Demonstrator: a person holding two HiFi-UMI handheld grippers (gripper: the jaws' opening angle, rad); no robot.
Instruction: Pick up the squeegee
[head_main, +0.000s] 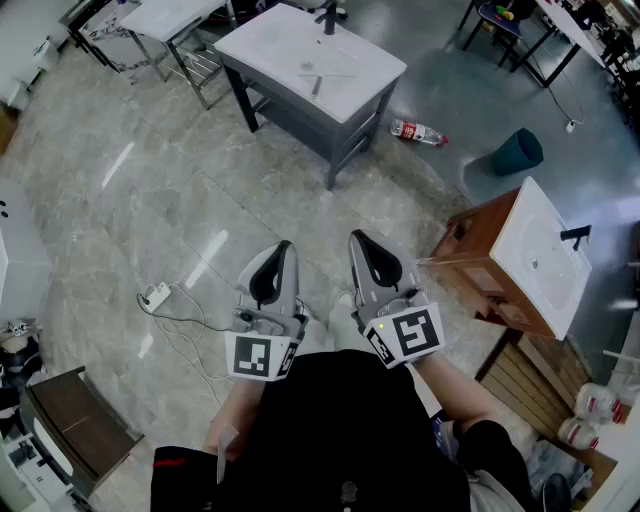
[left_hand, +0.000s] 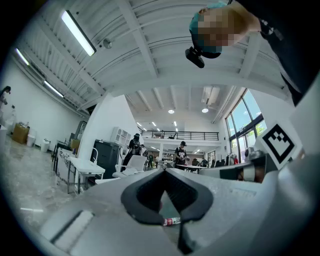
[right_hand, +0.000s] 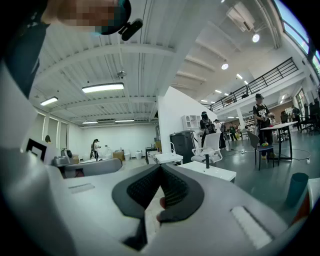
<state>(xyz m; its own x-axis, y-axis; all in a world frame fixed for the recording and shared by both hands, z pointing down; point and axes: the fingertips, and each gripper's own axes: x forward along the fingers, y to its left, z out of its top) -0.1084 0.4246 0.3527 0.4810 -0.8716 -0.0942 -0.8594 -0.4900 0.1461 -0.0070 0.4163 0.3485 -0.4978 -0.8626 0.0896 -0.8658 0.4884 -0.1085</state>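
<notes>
Both grippers are held level in front of the person's body, side by side and just apart.

- Left gripper: the jaws are fully closed, tip against tip, with nothing between them.
- Right gripper: the right gripper view shows the jaws pressed together in the same way. They are empty.

The squeegee lies flat on the white top of a grey sink cabinet, near the middle of that top and in front of the tap. The cabinet stands on the tiled floor ahead of the grippers. The squeegee is well apart from both grippers, and neither touches it.

Other items on the floor:

- A plastic bottle lies on its side to the right of the grey cabinet.
- A teal bin stands further right.
- A wooden sink cabinet stands to the right of the right gripper.
- A power strip with its cable lies to the left of the left gripper.
</notes>
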